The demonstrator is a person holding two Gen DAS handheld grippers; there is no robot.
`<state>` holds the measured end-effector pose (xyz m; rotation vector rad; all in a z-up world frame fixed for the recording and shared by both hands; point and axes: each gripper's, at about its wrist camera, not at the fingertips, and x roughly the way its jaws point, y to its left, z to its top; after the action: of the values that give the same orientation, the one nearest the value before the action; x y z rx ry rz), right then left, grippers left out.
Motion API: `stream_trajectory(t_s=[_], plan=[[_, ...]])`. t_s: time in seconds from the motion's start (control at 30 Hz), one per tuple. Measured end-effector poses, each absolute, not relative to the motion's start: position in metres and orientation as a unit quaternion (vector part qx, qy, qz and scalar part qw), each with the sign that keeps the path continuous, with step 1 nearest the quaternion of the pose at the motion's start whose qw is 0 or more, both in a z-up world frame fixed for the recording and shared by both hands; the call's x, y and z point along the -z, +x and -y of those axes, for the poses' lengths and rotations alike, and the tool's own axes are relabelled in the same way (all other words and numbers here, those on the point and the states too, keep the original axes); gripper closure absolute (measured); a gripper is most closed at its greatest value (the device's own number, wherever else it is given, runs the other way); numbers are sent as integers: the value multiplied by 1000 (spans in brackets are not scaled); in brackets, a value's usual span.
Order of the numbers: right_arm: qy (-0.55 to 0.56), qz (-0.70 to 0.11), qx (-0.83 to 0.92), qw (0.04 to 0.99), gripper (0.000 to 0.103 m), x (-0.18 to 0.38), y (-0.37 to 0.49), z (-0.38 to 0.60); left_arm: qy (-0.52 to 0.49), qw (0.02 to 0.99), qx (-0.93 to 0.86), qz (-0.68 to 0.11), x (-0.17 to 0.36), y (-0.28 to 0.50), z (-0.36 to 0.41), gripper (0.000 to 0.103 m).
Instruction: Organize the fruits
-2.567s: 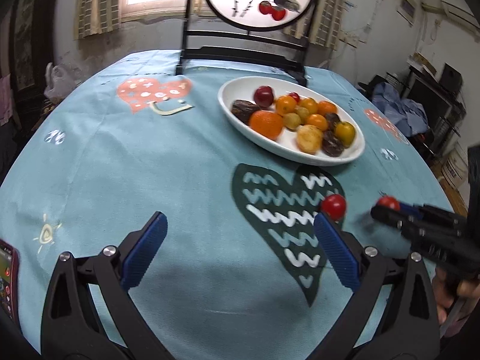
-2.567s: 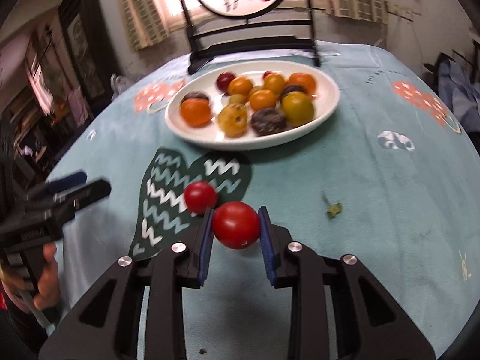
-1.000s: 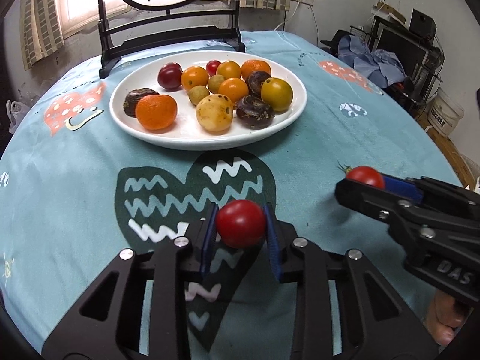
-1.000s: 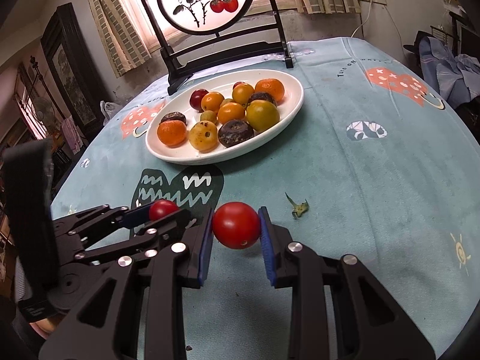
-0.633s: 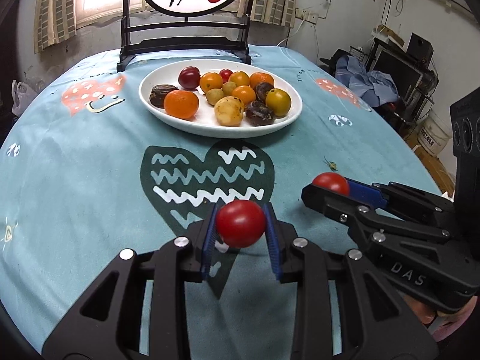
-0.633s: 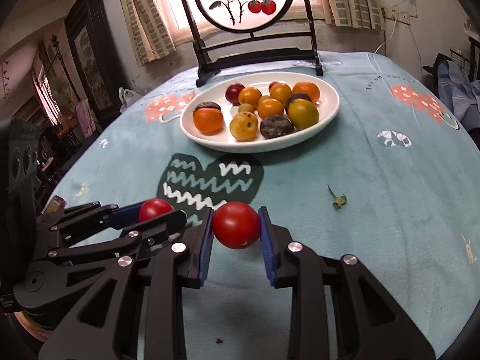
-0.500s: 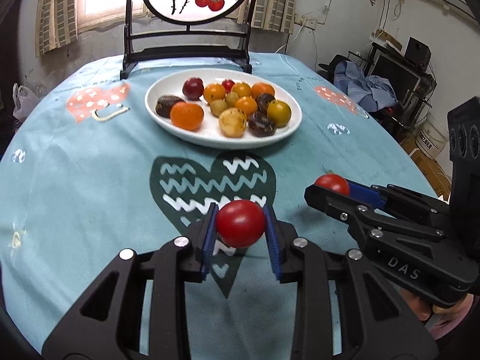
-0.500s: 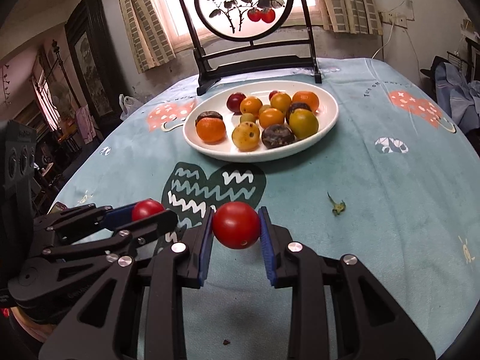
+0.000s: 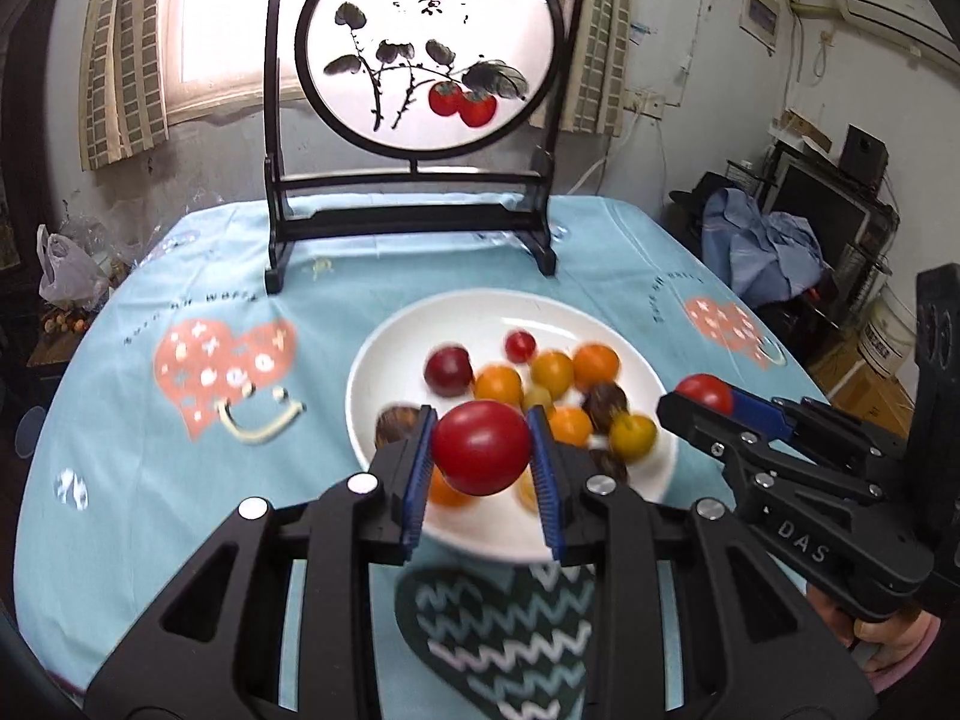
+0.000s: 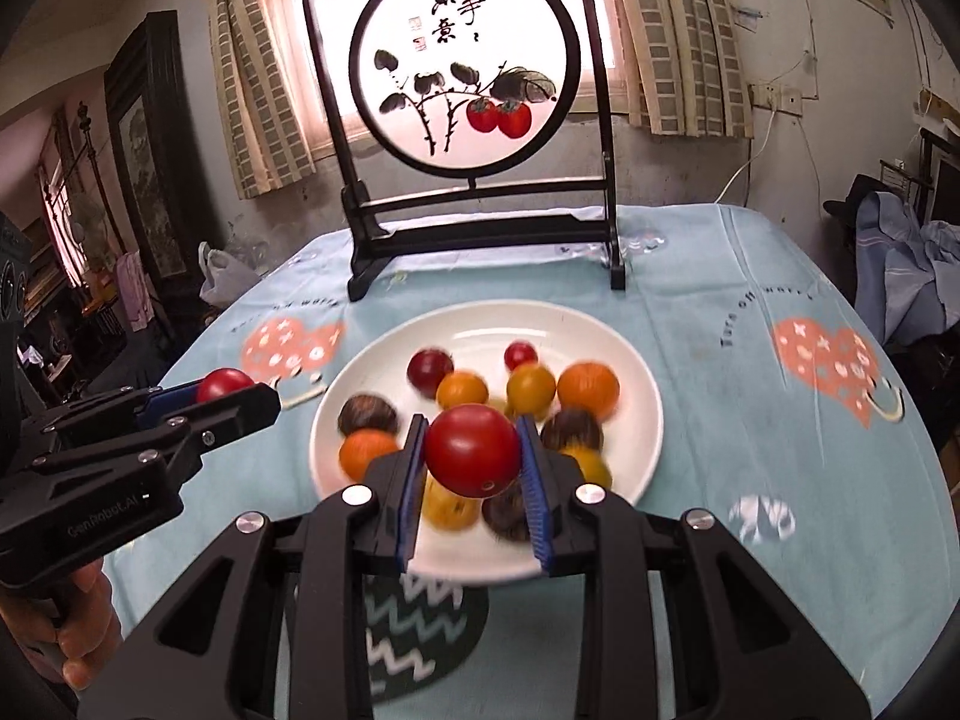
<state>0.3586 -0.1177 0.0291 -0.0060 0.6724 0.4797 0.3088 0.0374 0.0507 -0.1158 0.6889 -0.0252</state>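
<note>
Fruits mostly piled on white plate [image 9: 384, 360] already. Left gripper [image 9: 483, 450] and right gripper [image 10: 472, 451] each squeezing one red tomato [image 9: 482, 447], not yet dropped in.

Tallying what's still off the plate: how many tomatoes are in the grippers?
2: one tomato clamped in the left gripper, another tomato in the right gripper, both over the plate.

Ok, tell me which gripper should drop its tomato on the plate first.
Probably right: the right gripper holds its tomato nearer the white plate centre; the left gripper sits beyond its left rim.
</note>
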Motion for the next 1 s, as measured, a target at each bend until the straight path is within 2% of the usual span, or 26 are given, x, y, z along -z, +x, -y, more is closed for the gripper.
stream_trajectory(t_s=[0.27,0.6,0.63,0.67,0.73,0.83,0.87,0.93,1.0], plan=[[-7,-369,-228,901,73,-4,425,99,-62,921,-1,-384,-20,398,-44,72],[-33,-400,-224,888,73,29,452,89,-55,910,-16,-411,18,423,-45,71],[-36,-402,-223,887,73,31,453,89,-54,909,-19,-412,19,423,-45,68],[-38,-405,-223,886,73,33,454,89,-52,910,-22,-411,19,423,-46,56],[-42,-406,-228,884,68,35,454,88,-46,914,-29,-402,16,420,-45,48],[-50,-400,-225,887,54,31,448,88,-41,917,-28,-396,9,414,-44,43],[-56,-395,-221,890,50,28,444,89,-40,918,-28,-394,6,412,-44,38],[-66,-387,-219,893,48,21,435,91,-34,920,-33,-389,-1,404,-43,33],[-69,-378,-220,897,39,12,424,96,-28,925,-38,-377,-12,392,-41,31]])
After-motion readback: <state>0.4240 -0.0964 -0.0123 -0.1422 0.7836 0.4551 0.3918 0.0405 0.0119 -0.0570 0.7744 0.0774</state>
